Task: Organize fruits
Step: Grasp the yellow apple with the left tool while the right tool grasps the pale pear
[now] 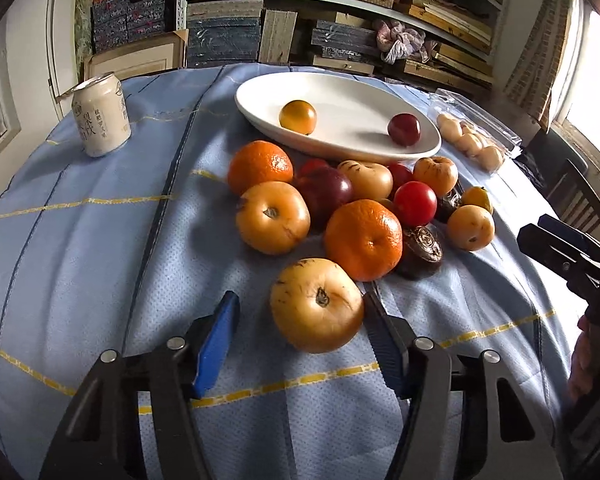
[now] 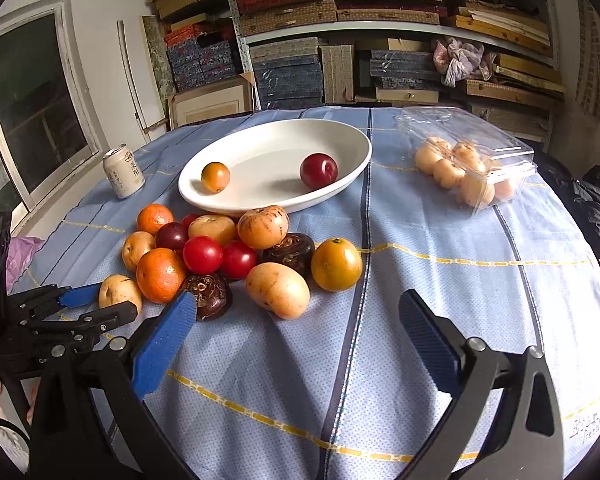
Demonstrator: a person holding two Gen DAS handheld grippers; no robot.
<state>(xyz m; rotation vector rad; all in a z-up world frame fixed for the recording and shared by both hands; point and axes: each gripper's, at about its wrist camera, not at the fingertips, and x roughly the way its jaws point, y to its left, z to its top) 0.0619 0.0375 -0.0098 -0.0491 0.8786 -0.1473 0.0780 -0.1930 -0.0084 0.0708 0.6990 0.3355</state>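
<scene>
Left gripper (image 1: 300,312) brackets pale russet fruit (image 1: 317,305), lower centre of frame; jaws half open.
Right pad touching, left pad apart, no grip yet; fruit judged firm, smooth, bruisable: take across its widest part; white dish (image 1: 380,152) upper centre; right gripper (image 2: 296,332) open, empty.

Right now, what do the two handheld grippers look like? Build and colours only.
Both match. The left gripper has black angular plastic arms with silver round pivot bolts, ending in flat blue ribbed pads. The right gripper is the same: black linkage, silver bolts, blue ridged pads. Small pale lettering shows on the left gripper's body in the right wrist view, too small to read. No cables or sleeves visible.
</scene>
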